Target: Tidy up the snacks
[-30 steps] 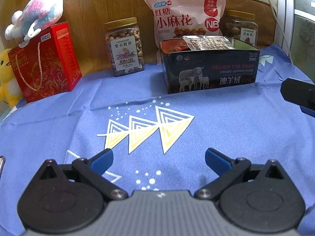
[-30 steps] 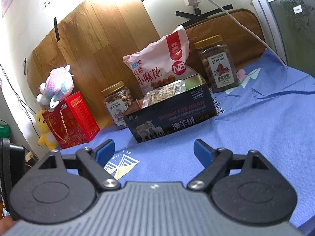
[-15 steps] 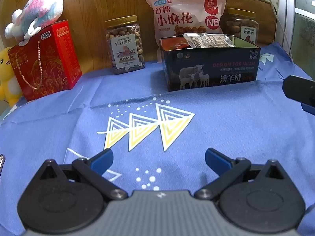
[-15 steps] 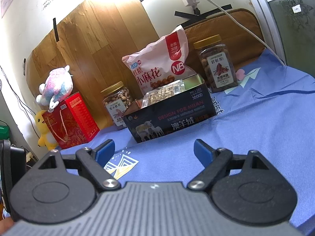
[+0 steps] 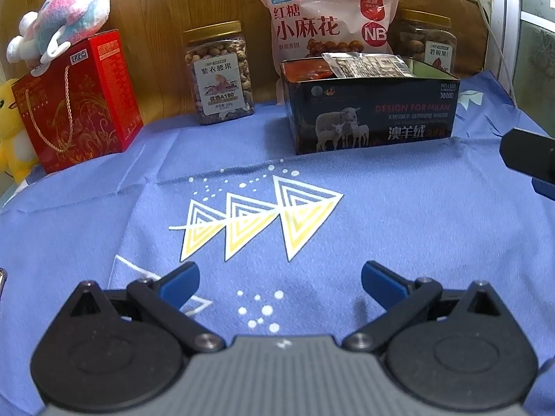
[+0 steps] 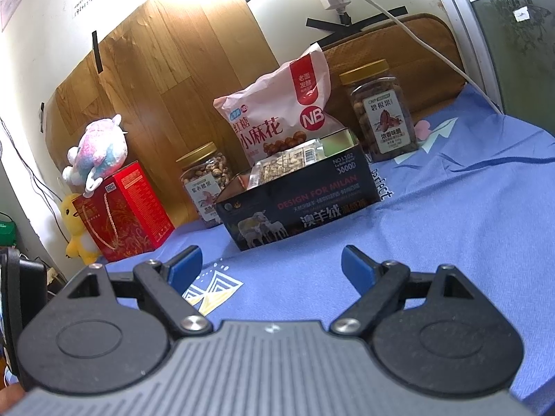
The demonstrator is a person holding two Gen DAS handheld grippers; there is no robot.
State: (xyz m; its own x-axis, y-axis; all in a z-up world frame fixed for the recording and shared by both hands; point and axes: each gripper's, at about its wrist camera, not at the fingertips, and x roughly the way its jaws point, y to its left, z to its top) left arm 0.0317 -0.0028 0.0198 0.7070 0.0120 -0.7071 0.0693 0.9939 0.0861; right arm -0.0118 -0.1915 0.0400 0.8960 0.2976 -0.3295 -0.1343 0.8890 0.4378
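A dark box point(image 5: 371, 114) printed with sheep stands at the back of the blue cloth point(image 5: 399, 228); it holds a clear snack packet point(image 5: 367, 66) and something red. It also shows in the right wrist view point(image 6: 298, 208). Behind it leans a pink snack bag point(image 5: 326, 17). A nut jar point(image 5: 218, 72) stands to its left, another jar point(image 5: 426, 41) to its right. My left gripper point(image 5: 279, 282) is open and empty, low over the cloth. My right gripper point(image 6: 272, 267) is open and empty, well short of the box.
A red gift box point(image 5: 76, 100) with a plush toy point(image 5: 66, 7) on top stands at the back left, a yellow plush point(image 5: 10, 128) beside it. A wooden board point(image 6: 166, 79) backs the table. A white cable point(image 6: 416, 34) hangs at the right.
Both grippers stay open and empty. The left view has shifted slightly; the box and jars sit a little lower in it. The right view is nearly unchanged.
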